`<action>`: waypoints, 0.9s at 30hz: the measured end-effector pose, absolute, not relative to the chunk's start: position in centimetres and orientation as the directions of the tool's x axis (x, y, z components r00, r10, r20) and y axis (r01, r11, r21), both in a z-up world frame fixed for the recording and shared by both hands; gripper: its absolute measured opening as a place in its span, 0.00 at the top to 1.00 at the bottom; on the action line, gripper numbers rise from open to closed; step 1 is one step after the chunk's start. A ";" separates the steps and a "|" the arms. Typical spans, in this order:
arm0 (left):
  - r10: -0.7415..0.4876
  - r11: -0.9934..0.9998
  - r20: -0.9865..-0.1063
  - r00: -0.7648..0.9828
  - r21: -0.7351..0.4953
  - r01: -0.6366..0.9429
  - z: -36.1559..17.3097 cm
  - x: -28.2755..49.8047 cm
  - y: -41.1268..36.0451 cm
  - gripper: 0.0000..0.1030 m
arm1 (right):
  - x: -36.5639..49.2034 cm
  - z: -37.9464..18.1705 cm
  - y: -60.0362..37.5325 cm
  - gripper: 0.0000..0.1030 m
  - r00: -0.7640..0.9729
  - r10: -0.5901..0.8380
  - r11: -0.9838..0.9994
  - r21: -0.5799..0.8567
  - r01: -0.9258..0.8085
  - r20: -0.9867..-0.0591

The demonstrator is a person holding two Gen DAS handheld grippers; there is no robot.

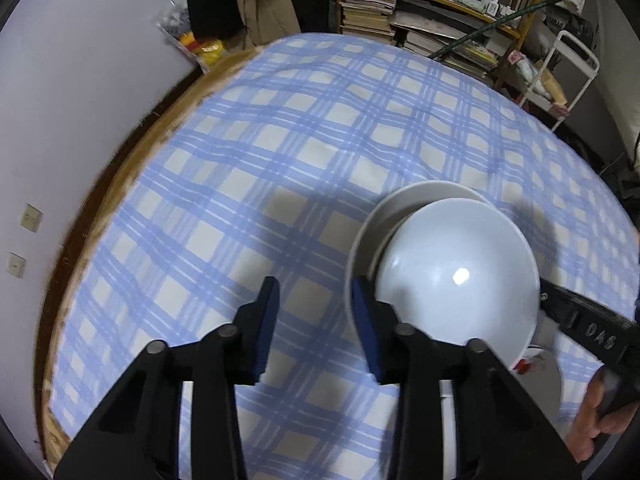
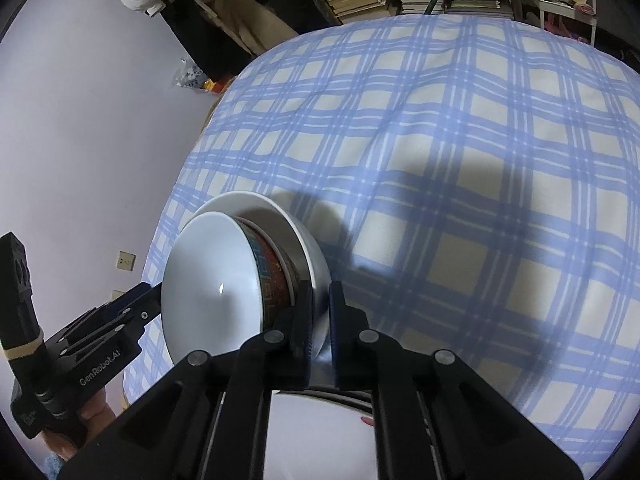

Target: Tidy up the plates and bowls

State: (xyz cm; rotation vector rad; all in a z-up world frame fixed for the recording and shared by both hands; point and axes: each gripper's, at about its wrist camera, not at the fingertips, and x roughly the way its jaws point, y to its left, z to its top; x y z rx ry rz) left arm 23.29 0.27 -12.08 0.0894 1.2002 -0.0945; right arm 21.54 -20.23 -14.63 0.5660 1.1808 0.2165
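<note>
A patterned bowl sits nested inside a larger plain white bowl, both tilted and held above the checked tablecloth. My right gripper is shut on the white bowl's rim. In the left wrist view the nested bowls are at the right, with the white bowl's rim behind. My left gripper is open and empty, just left of the bowls. A white plate lies below, by the near edge; it also shows in the left wrist view.
The table is covered by a blue and cream checked cloth. A lilac wall runs along the left. Shelves of books and a white rack stand behind the table.
</note>
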 end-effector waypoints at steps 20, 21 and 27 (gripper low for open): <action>-0.099 0.993 -0.958 0.268 -0.080 0.082 -13.6 24.6 1.0 0.80 | 22.4 -14.4 -19.5 0.90 0.356 0.406 0.859 0.485 0.164 -0.841; -0.097 0.994 -0.958 0.269 -0.078 0.082 -13.6 24.5 1.0 0.80 | 22.5 -14.4 -19.6 0.90 0.355 0.407 0.859 0.485 0.165 -0.842; -0.112 0.991 -0.957 0.268 -0.090 0.095 -13.4 24.4 0.3 0.99 | 22.6 -14.1 -19.5 0.90 0.356 0.383 0.872 0.461 0.167 -0.853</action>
